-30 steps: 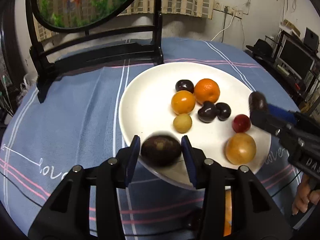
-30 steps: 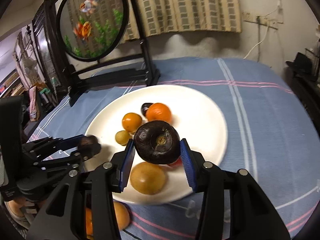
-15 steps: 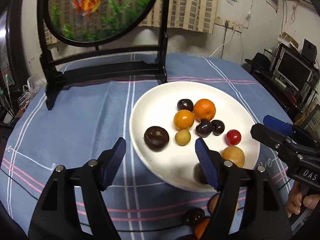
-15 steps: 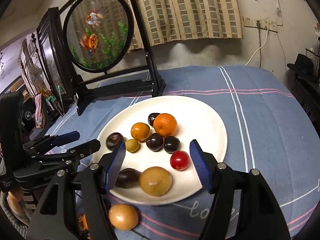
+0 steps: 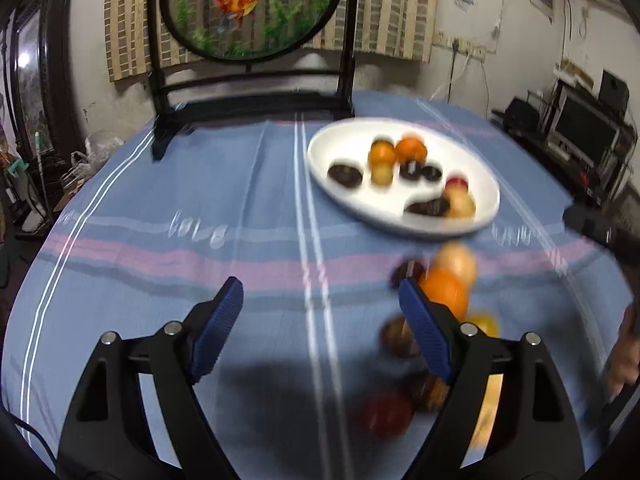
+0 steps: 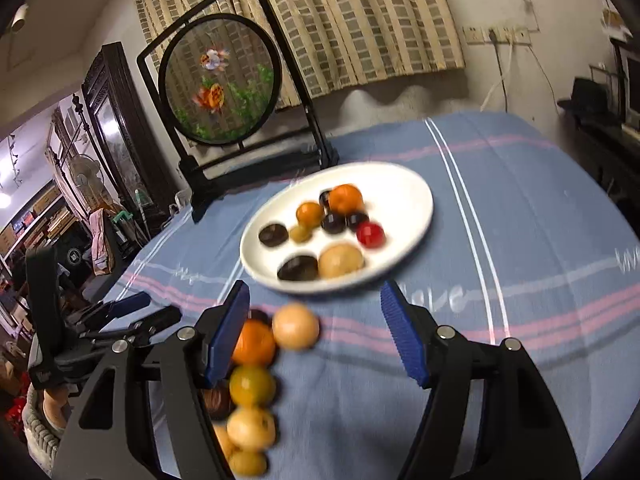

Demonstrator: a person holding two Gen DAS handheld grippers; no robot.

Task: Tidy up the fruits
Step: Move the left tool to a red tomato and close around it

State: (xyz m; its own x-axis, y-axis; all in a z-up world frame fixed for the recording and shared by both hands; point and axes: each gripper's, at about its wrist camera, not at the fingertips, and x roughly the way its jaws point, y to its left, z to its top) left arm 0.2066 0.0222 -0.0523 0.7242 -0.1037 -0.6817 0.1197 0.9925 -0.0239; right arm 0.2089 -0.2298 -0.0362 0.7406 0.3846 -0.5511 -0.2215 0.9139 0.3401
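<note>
Opening, empty: left tool, right tool | loose fruits blurred, half-hidden

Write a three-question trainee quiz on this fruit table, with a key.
1. True or false: the round white plate holds a small red fruit.
2. Loose fruit lies on the blue striped tablecloth: A nearer the cameras than the plate; B behind the plate.
3. What is held between the right gripper fingers, and the left gripper fingers?

Key: 1 true; 2 A; 3 nothing, both are opening and empty.
</note>
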